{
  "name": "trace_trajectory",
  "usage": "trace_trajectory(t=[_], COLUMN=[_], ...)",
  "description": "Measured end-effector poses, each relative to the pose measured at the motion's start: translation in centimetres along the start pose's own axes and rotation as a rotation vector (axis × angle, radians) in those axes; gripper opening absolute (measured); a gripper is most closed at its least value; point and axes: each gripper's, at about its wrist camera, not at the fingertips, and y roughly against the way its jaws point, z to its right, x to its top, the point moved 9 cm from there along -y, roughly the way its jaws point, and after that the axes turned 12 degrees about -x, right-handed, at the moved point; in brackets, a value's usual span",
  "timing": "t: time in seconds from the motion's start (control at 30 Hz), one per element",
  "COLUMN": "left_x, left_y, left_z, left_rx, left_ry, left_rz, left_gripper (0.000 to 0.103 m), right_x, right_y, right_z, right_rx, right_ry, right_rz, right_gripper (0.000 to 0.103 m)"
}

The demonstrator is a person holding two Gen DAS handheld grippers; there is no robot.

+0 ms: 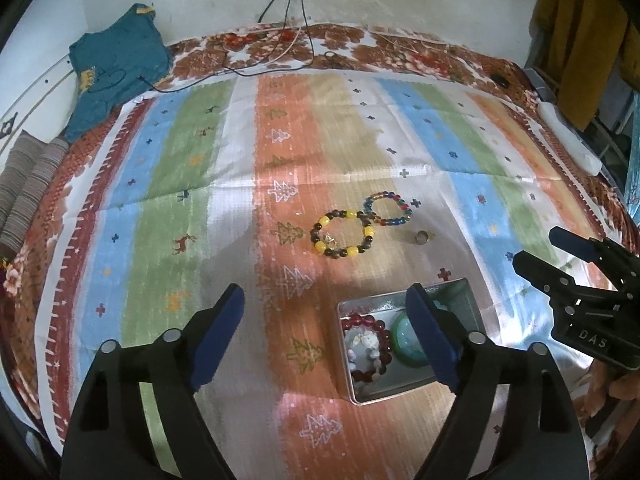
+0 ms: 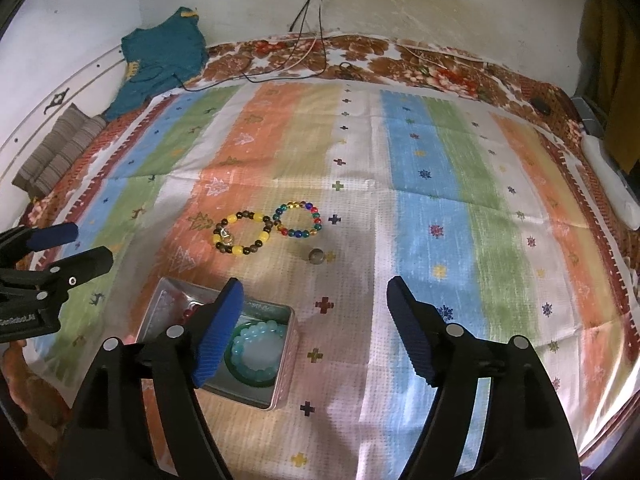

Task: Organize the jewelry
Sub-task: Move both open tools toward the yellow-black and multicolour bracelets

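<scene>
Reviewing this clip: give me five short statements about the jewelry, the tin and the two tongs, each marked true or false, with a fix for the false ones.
1. Both tongs, left and right, stand open with nothing between them. True.
2. The yellow bracelet lies inside the tin. False: it lies on the cloth, beyond the tin.
3. The multicolour bracelet touches the yellow one. True.
4. The tin is empty. False: it holds a dark red bracelet, a green bangle and pale aqua beads.
5. The ring is stacked on the multicolour bracelet. False: it lies apart on the cloth, nearer the tin.
</scene>
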Motion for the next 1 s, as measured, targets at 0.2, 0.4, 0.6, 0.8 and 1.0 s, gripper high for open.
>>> trace_trajectory(t=[0.2,0.4,0.6,0.8,1.0], left_x=[0.5,0.9,1.6,2.5,3.3], left_y=[-0.5,-1.4,-2.1,-3.3,-4.5], left_z=[-0.4,-1.5,-2.6,-2.8,-3.3], left_rx=[0.017,0.061,0.081,0.087,0.097], left_ry=[-0.010,-0.013,0.004,-0.006,-0.006], left_rz=[-0.004,-0.018,-0.026,-0.040,-0.051], left_gripper=[0.095,0.097,0.097,0.097,0.097], right_x=[0.3,0.5,1.4,2.1,2.7], right_y=[-0.7,-1.3,-1.9,-3.0,-4.1], right_z=[0.3,0.0,0.1,0.2,0.4], right_rx=[0.001,-0.004,-0.020,-0.015,-0.004], right_ry=[-0.006,0.006,0.013,0.013,0.004], right_rz=[-0.018,-0.032,-0.027,-0.043,-0.058], right_gripper=[0.083,0.089,0.091,0.091,0.091])
